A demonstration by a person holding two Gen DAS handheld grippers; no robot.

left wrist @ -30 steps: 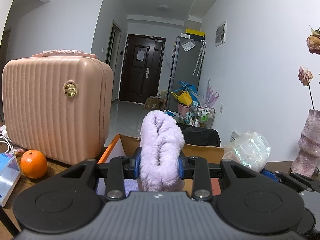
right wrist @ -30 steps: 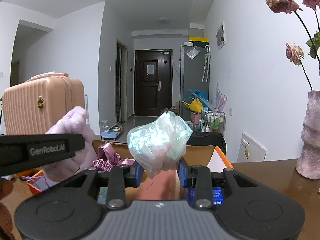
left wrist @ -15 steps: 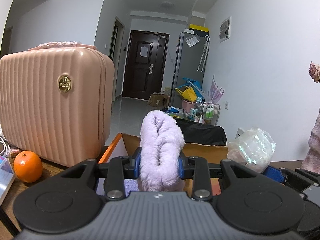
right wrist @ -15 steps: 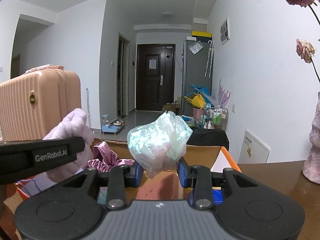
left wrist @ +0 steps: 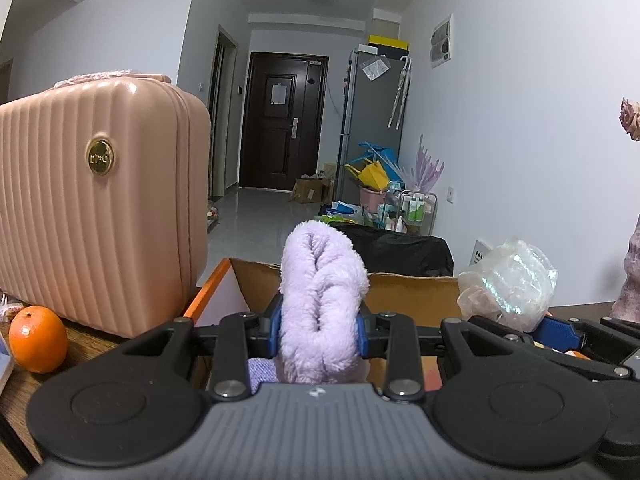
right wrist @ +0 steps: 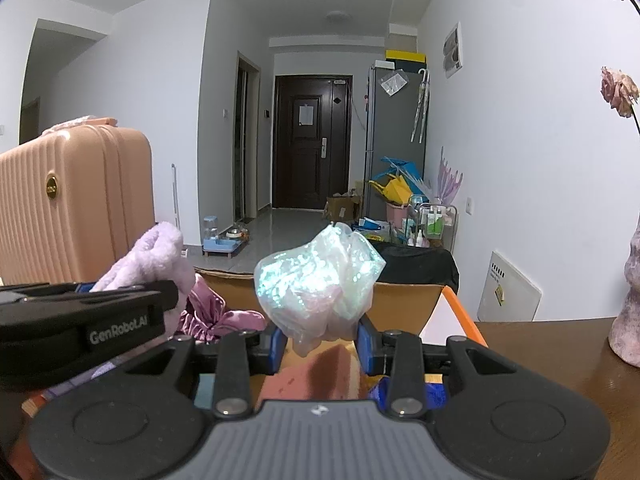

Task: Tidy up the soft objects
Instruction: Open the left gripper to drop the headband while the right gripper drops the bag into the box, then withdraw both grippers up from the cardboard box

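My left gripper [left wrist: 319, 330] is shut on a folded fluffy lilac cloth [left wrist: 320, 292], held upright above an open cardboard box [left wrist: 412, 292] with orange flaps. In the right wrist view my right gripper [right wrist: 320, 340] is shut on a crumpled iridescent plastic bag [right wrist: 320, 276] over the same box [right wrist: 404, 304]. That bag [left wrist: 508, 284] shows at the right of the left wrist view, and the lilac cloth [right wrist: 148, 260] shows at the left of the right wrist view. A purple satin item [right wrist: 212, 316] and pink and blue things lie inside the box.
A ribbed pink suitcase [left wrist: 100, 200] stands on the wooden table [right wrist: 560, 360] left of the box, with an orange [left wrist: 38, 338] in front of it. A pale vase [right wrist: 632, 312] with dried flowers stands at the right. Beyond lie a hallway, dark door and clutter.
Both grippers have drifted forward toward the box, each still holding its item. In the left wrist view the suitcase and orange slid left and the vase moved toward the right edge.
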